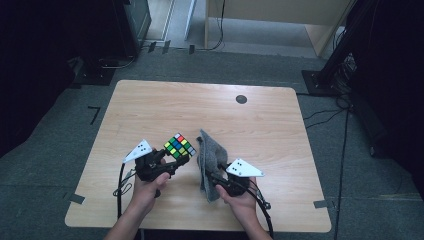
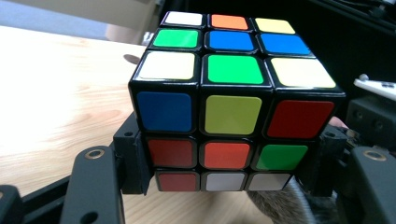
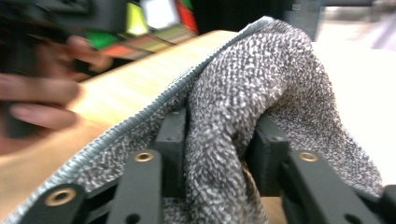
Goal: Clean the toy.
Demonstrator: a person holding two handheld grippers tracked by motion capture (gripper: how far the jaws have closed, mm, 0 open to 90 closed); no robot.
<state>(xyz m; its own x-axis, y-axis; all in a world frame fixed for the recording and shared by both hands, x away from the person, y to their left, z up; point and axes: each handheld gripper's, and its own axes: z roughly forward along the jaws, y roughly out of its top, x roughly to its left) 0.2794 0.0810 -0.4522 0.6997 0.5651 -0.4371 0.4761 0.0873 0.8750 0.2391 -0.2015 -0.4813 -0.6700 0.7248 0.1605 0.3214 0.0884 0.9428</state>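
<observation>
Two grippers working above the table [image 1: 150,100]: left gripper [image 1: 181,161] is clamping the cube [image 1: 179,145], holding it aloft; right gripper [image 1: 212,176] is pinching the grey cloth [image 1: 210,157], draped just beside.

High view overhead facing forward-down on table [image 1: 150,100], both gripper views close-up along jaws, all sharing cube [image 2: 233,112]

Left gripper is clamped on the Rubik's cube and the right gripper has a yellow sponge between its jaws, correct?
Not quite. The left gripper is clamped on the Rubik's cube, but the right gripper has a grey cloth between its jaws, not a yellow sponge, as the right gripper view shows.
</observation>
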